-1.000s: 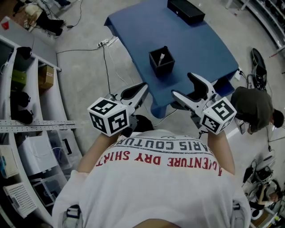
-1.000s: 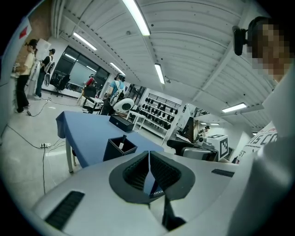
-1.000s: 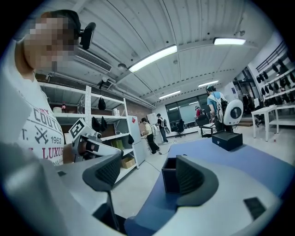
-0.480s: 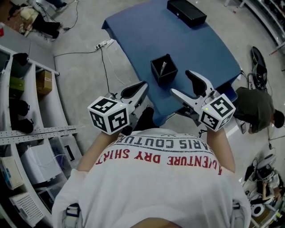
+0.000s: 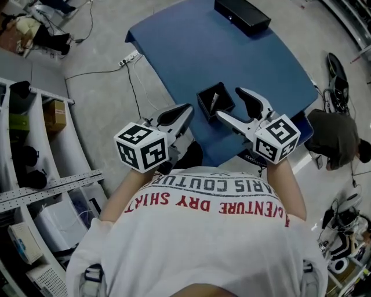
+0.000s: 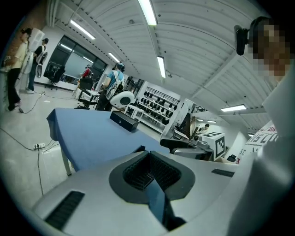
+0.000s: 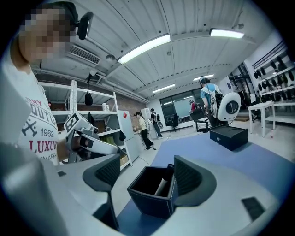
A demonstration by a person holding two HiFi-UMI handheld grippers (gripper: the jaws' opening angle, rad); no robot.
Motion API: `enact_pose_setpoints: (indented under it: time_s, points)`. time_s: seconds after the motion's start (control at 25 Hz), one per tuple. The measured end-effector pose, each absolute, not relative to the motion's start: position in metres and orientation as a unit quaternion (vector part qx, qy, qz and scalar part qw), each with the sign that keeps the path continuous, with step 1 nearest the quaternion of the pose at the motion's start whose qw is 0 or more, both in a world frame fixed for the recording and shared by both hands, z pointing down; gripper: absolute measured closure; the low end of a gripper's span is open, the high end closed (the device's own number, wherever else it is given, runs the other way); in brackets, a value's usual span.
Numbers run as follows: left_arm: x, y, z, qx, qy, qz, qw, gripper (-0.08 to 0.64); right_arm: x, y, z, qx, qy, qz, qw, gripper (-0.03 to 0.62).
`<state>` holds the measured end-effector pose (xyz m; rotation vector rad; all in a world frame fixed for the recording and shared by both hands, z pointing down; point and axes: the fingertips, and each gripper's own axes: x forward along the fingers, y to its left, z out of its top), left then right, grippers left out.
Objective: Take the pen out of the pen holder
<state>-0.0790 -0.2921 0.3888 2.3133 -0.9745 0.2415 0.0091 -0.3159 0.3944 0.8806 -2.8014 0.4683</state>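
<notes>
A black square pen holder [image 5: 206,107] stands near the front edge of the blue table [image 5: 220,52], with a pale pen [image 5: 214,98] leaning inside it. My right gripper [image 5: 231,104] is open just right of the holder. In the right gripper view, the holder [image 7: 152,200] and the pen [image 7: 162,185] sit between the spread jaws of that gripper [image 7: 150,174], without touching them. My left gripper [image 5: 183,111] is shut and empty. It hangs off the table's front left edge, short of the holder. In its own view the left gripper [image 6: 150,171] has its pads together.
A black box [image 5: 242,14] lies at the far end of the table, also in the right gripper view [image 7: 229,136]. Shelving [image 5: 35,116] lines the left side. A power strip and cable [image 5: 128,57] lie on the floor. A person in dark clothes [image 5: 336,136] is at the right.
Both grippers have come closer to the table. The right gripper has moved forward, and its open jaws now flank the pen holder. The left gripper has stayed shut.
</notes>
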Motion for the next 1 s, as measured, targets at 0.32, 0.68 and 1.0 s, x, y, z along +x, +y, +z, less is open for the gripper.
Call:
enact_pose_setpoints:
  time_s: [0.32, 0.68, 1.0]
  points:
    - [-0.080, -0.317, 0.401, 0.875, -0.352, 0.110, 0.314, 0.528, 0.003, -0.342, 0.414, 0.300, -0.935, 0.148, 0.119, 0.225]
    - [-0.080, -0.336, 0.409, 0.870, -0.358, 0.110, 0.321, 0.528, -0.004, -0.359, 0.432, 0.293, -0.932, 0.143, 0.155, 0.308]
    - [-0.091, -0.342, 0.415, 0.864, -0.367, 0.110, 0.325, 0.528, -0.011, -0.365, 0.444, 0.287, -0.929, 0.143, 0.184, 0.368]
